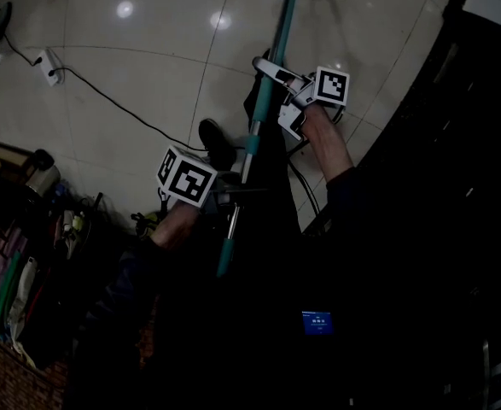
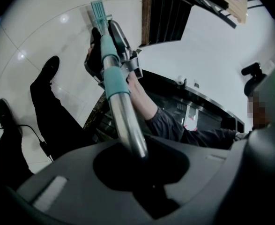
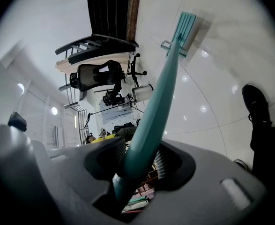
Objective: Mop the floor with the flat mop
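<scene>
Both tools were clamped tight on the mop handle [image 1: 252, 135]. The left tool [image 1: 230, 196] sat low near the grip end, the right tool [image 1: 276, 73] further along it. The right forearm [image 1: 329, 143] was stretched out ahead, and the left hand [image 1: 177, 220] was tucked in close to the body.

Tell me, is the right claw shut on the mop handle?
Shut: the right claw grips the teal mop handle on both sides.

Head view looks steeply down over left gripper [image 1: 231, 197] and right gripper [image 1: 271, 73], left gripper view, close behind its jaws, faces along the mop handle [image 2: 123, 118], right gripper view faces the mop head [image 3: 182, 31] ahead, all share the handle.
</scene>
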Demonstrator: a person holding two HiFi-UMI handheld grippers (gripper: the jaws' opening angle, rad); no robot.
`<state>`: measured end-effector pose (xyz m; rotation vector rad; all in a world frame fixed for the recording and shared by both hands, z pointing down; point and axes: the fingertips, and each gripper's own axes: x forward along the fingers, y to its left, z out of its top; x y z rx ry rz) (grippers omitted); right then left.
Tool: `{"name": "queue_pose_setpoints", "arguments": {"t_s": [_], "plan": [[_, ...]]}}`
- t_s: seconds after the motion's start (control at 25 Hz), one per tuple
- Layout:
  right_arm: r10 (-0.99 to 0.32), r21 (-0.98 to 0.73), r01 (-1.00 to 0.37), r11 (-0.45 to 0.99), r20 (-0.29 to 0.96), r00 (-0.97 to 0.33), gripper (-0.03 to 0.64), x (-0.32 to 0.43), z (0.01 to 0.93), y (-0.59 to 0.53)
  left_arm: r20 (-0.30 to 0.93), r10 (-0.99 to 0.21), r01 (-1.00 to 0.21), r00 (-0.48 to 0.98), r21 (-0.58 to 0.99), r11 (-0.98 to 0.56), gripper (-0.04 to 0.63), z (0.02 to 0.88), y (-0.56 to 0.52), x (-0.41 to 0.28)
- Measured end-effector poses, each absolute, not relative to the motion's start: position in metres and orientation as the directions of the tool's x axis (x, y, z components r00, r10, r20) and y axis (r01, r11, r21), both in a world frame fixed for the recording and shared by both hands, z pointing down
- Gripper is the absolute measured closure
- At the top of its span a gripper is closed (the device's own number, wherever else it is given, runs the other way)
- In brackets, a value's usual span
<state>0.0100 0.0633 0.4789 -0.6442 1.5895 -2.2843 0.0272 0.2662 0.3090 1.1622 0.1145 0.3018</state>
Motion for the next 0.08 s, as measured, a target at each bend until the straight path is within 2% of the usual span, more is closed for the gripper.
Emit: {"name": "queue_pose_setpoints", "arguments": {"t_s": [0.08], "plan": [[-0.47,-0.934,-0.029,-0.356,0.205,-0.859,0.426,0.0121,0.4803,0.0639,0.057,0.286,-0.165,0.956,0.915,0.368,0.512,0.3082,0.2645,0.0279]]}}
